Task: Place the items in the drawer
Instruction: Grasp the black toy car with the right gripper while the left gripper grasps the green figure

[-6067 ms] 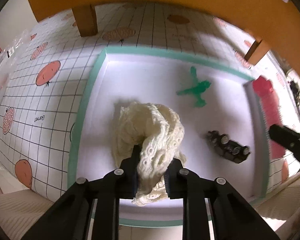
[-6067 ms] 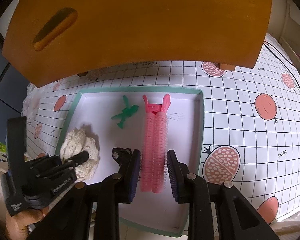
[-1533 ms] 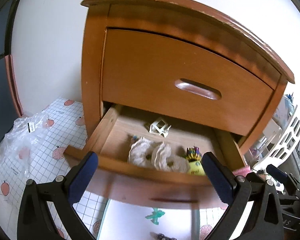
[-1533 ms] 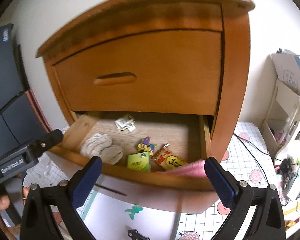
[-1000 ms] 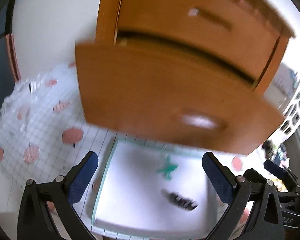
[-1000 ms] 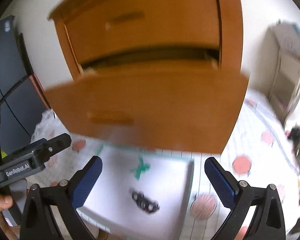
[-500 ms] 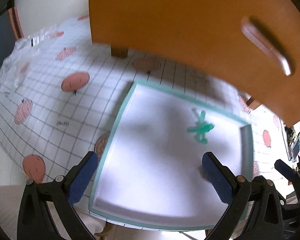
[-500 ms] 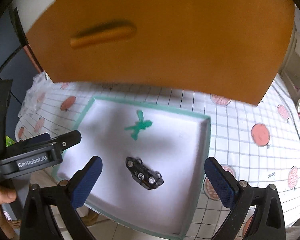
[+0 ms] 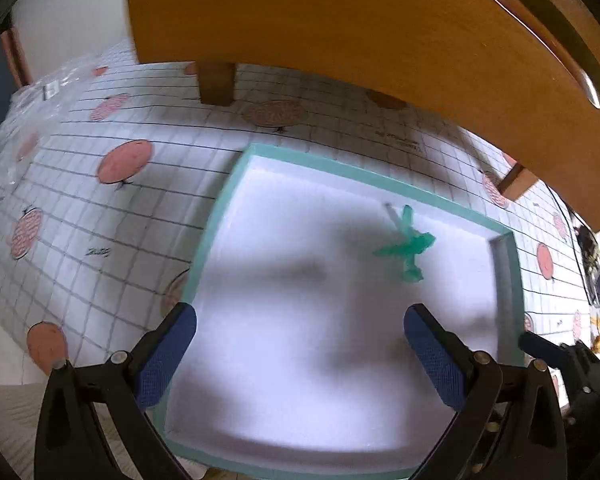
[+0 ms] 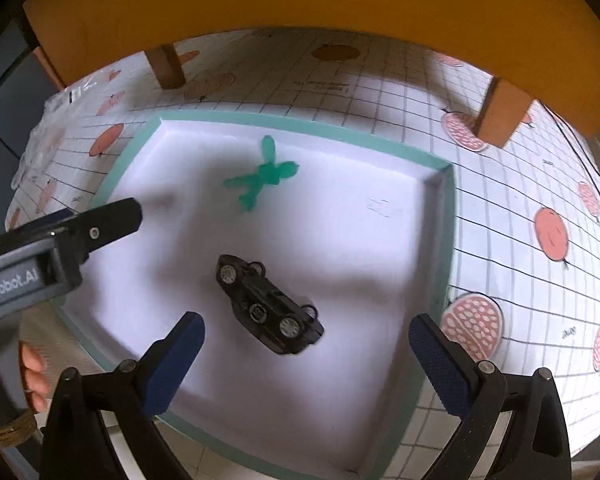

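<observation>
A white tray with a teal rim (image 10: 446, 240) lies on the gridded mat. A black toy car (image 10: 268, 306) lies wheels-up near the tray's middle. My right gripper (image 10: 306, 360) hovers just in front of it, open and empty. Farther back lies a green plastic figure (image 10: 262, 176), also seen in the left wrist view (image 9: 406, 244). My left gripper (image 9: 300, 354) is open and empty over the tray's near left part (image 9: 216, 224). The wooden drawer front (image 9: 340, 20) with its handle slot (image 9: 540, 28) hangs overhead. Its inside is hidden.
Two wooden cabinet legs (image 10: 166, 66) (image 10: 500, 116) stand on the fruit-print mat (image 10: 520, 200) behind the tray. A clear plastic bag (image 9: 16, 128) lies at the far left. A hand (image 10: 32, 376) holds the left gripper, whose finger (image 10: 112, 220) reaches in from the left.
Both views have swung down from the open drawer, which now holds the cream cloth and pink clip, to the tray. Both grippers have dropped closer to the tray and stay open.
</observation>
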`<action>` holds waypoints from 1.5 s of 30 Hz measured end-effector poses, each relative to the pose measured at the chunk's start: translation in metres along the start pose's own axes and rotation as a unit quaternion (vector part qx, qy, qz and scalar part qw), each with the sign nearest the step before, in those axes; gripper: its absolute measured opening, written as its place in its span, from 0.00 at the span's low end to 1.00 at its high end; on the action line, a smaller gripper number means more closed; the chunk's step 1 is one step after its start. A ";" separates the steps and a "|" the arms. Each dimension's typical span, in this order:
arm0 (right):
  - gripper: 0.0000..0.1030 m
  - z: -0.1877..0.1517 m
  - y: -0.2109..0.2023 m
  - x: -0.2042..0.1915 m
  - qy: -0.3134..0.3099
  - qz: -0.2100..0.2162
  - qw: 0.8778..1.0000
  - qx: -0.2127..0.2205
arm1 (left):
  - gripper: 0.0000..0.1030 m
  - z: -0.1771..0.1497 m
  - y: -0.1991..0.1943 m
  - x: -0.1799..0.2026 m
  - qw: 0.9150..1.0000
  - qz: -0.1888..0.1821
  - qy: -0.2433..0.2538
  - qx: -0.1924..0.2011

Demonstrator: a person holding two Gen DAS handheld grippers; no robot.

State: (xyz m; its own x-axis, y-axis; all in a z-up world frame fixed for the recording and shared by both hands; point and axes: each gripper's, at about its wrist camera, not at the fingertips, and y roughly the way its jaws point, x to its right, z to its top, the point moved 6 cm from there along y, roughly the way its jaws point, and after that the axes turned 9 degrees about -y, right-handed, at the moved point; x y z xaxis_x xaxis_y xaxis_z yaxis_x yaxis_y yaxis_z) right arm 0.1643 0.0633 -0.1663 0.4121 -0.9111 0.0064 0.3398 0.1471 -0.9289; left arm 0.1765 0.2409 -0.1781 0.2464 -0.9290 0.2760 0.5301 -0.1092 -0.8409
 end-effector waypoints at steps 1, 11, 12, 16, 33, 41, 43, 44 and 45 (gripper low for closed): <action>0.99 0.002 0.002 -0.001 -0.005 0.002 1.000 0.000 | 1.00 0.002 0.002 0.002 1.000 -0.001 0.003 -0.003; 0.68 0.009 0.023 -0.007 -0.038 -0.012 0.999 -0.017 | 1.00 0.005 0.036 0.027 0.998 -0.011 0.040 -0.038; 0.65 0.010 0.024 -0.005 -0.032 -0.009 0.999 -0.017 | 1.00 0.004 0.040 0.029 0.998 -0.016 0.040 -0.040; 0.48 0.012 0.021 0.002 -0.007 0.001 1.000 -0.011 | 1.00 0.005 0.051 0.032 0.998 -0.019 0.044 -0.045; 0.31 0.009 0.021 0.015 0.043 0.025 0.999 -0.008 | 0.80 0.000 0.081 0.069 0.989 -0.002 0.146 -0.027; 0.31 0.010 0.023 0.015 0.045 0.027 0.999 -0.007 | 0.38 -0.004 0.074 0.077 0.984 -0.004 0.178 -0.010; 0.31 0.010 0.023 0.014 0.045 0.026 0.999 -0.007 | 0.23 -0.005 0.072 0.076 0.983 -0.005 0.181 -0.010; 0.31 0.010 0.023 0.014 0.044 0.026 0.999 -0.007 | 0.19 -0.006 0.071 0.075 0.983 -0.005 0.184 -0.010; 0.31 0.010 0.023 0.014 0.044 0.026 0.999 -0.007 | 0.13 -0.006 0.071 0.075 0.983 -0.005 0.184 -0.011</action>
State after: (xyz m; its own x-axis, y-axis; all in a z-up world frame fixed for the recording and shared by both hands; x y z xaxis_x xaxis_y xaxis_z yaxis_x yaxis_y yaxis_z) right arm 0.1869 0.0580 -0.1840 0.3529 -0.9327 -0.0741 0.3082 0.1906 -0.9320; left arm 0.2280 0.1609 -0.2202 -0.0707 -0.9924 0.1003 0.5116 -0.1224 -0.8504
